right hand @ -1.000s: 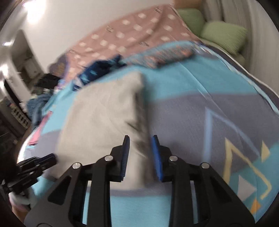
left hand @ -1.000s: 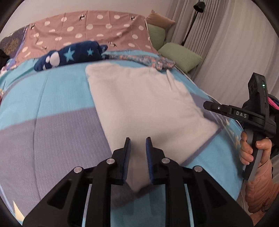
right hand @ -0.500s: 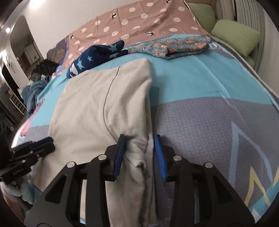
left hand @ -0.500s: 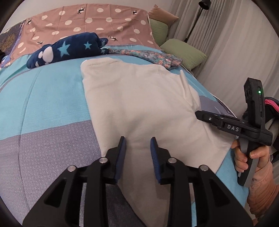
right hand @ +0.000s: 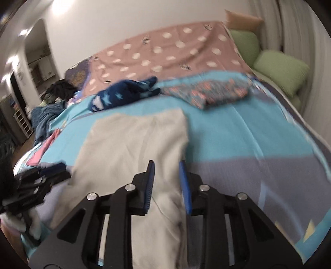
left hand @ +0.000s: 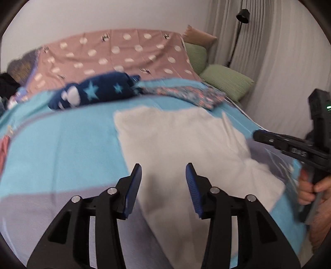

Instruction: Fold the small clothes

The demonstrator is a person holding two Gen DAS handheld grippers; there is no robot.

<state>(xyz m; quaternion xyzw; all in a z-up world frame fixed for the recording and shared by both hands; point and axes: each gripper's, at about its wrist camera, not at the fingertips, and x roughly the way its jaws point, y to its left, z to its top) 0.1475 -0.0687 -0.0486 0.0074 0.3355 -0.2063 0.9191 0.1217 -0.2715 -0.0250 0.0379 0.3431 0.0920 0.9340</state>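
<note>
A cream garment (left hand: 186, 144) lies flat on the blue and grey bedspread (left hand: 62, 144), folded along its right side. It also shows in the right wrist view (right hand: 132, 149). My left gripper (left hand: 163, 173) is open and empty above the garment's near left part. My right gripper (right hand: 166, 169) is open above the garment's folded right edge, holding nothing. The right gripper also shows in the left wrist view (left hand: 289, 144), and the left gripper in the right wrist view (right hand: 41, 178).
A navy star-print garment (left hand: 93, 93) and a folded floral garment (left hand: 186, 94) lie farther up the bed. Beyond them are a pink dotted cover (left hand: 115, 55) and green pillows (left hand: 225, 82). Curtains and a floor lamp (left hand: 242, 16) stand on the right. Pink cloth (right hand: 44, 149) lies at the bed's left edge.
Both grippers have opened wider and drawn back and up from the cream garment. The garment stays flat on the bed.
</note>
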